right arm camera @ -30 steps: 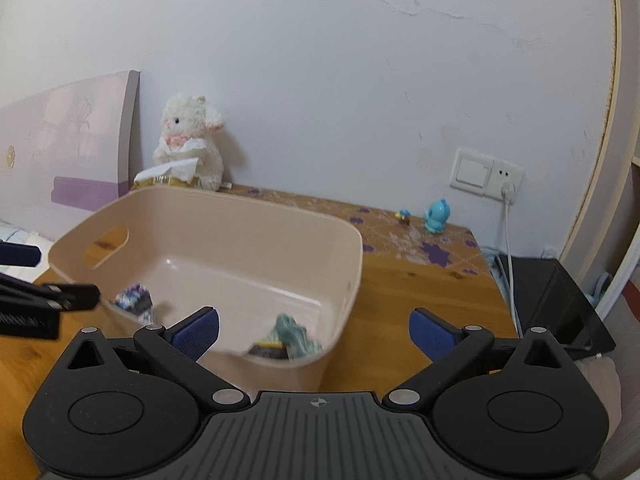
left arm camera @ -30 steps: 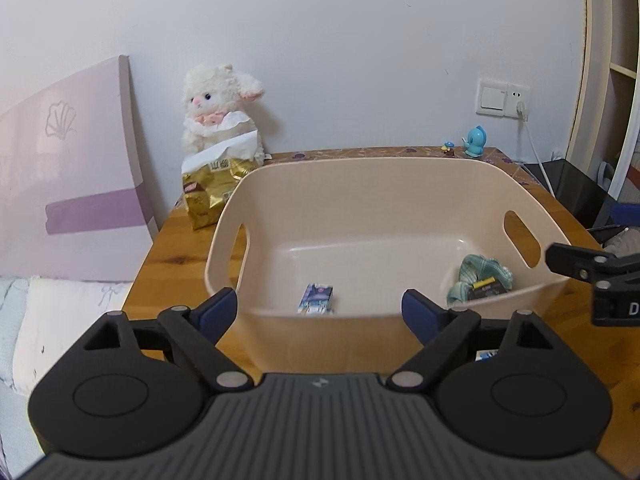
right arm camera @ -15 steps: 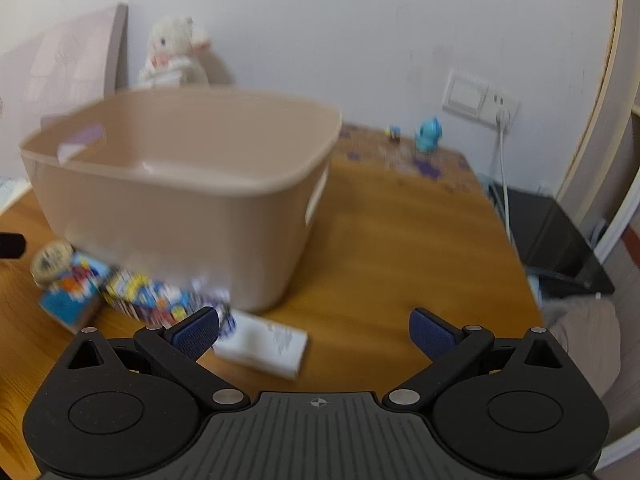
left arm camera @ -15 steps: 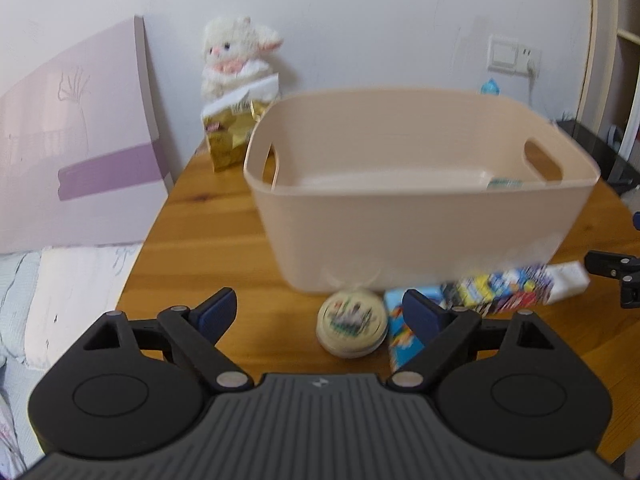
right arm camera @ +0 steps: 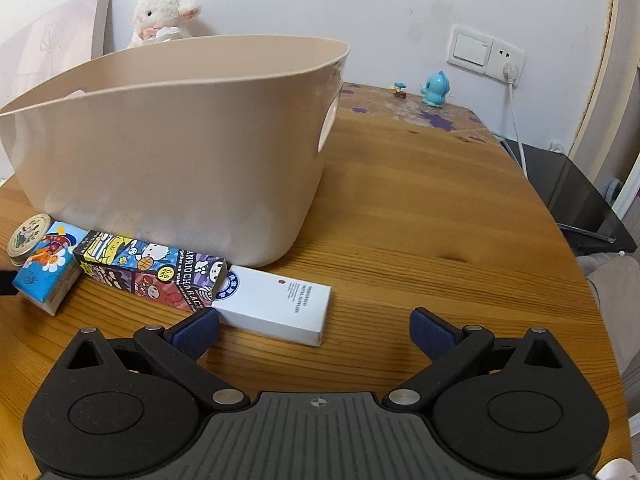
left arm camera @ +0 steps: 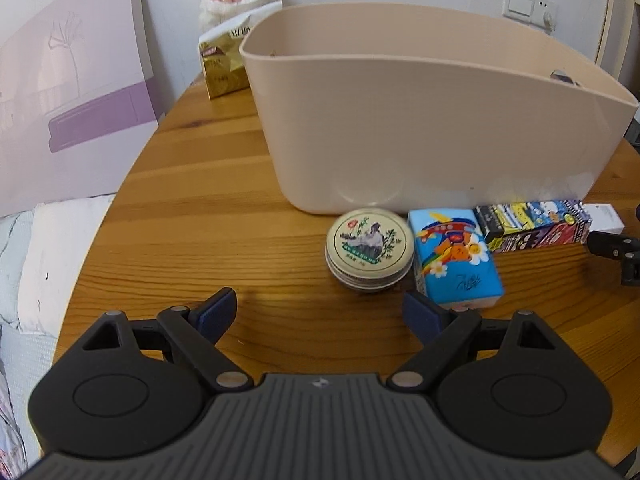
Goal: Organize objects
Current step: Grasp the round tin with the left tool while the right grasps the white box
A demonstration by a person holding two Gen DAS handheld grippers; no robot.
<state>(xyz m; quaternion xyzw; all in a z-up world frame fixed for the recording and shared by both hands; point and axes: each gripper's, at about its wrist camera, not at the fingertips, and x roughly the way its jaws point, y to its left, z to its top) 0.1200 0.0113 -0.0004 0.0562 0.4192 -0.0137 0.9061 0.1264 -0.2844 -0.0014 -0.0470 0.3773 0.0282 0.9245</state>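
While hand-held gripper gapes, tin ahead

A beige plastic tub stands upright on the wooden table, with a handle slot in its end wall; its inside is hidden from both views. Along the foot of its near wall lie 4 things in a row. A round tin with a pale, flower-printed lid lies flat, just beside the tub. A blue tissue pack with a cartoon print lies touching the tin. A long cartoon-printed box lies on its side, one end against the pack. A white box with small print lies flat, one end meeting the cartoon box.
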